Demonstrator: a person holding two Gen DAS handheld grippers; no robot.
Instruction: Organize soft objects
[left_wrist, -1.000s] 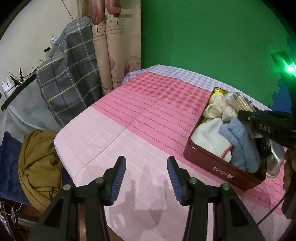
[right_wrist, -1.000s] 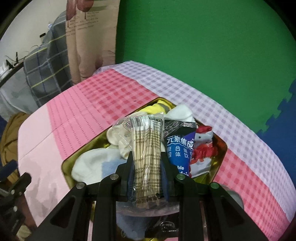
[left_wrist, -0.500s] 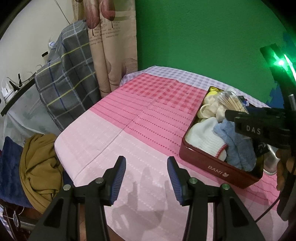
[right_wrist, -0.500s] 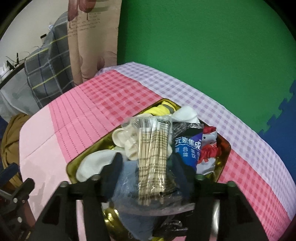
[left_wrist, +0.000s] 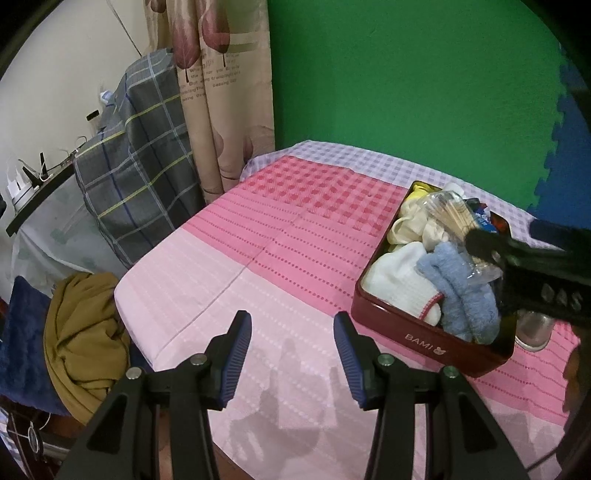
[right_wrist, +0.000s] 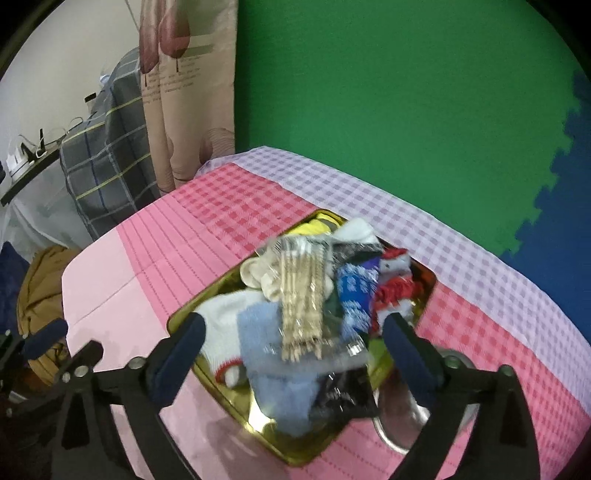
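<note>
A red tin (left_wrist: 424, 341) marked BAMI stands on the pink tablecloth, packed with a white sock (left_wrist: 399, 280), a fluffy blue sock (left_wrist: 461, 295) and cream cloth (left_wrist: 410, 221). On top of the pile lies a clear packet of wooden sticks (right_wrist: 301, 291). My right gripper (right_wrist: 295, 325) hovers just above the tin; its jaws are opening wide, and the packet lies between them untouched by the pads. A blue packet (right_wrist: 354, 295) and a red-and-white item (right_wrist: 395, 291) fill the tin's right side. My left gripper (left_wrist: 291, 354) hangs open over bare cloth to the left of the tin.
A steel cup (right_wrist: 402, 421) stands against the tin's near right corner. The table's left edge (left_wrist: 122, 295) drops to a mustard cloth (left_wrist: 81, 339) and blue fabric. A plaid cloth (left_wrist: 140, 155) and a curtain (left_wrist: 221, 92) stand at the far left before a green wall.
My right gripper, which was shut on the packet of sticks, has spread its jaws and let it go onto the pile, drawing up and back. The left gripper has stayed put.
</note>
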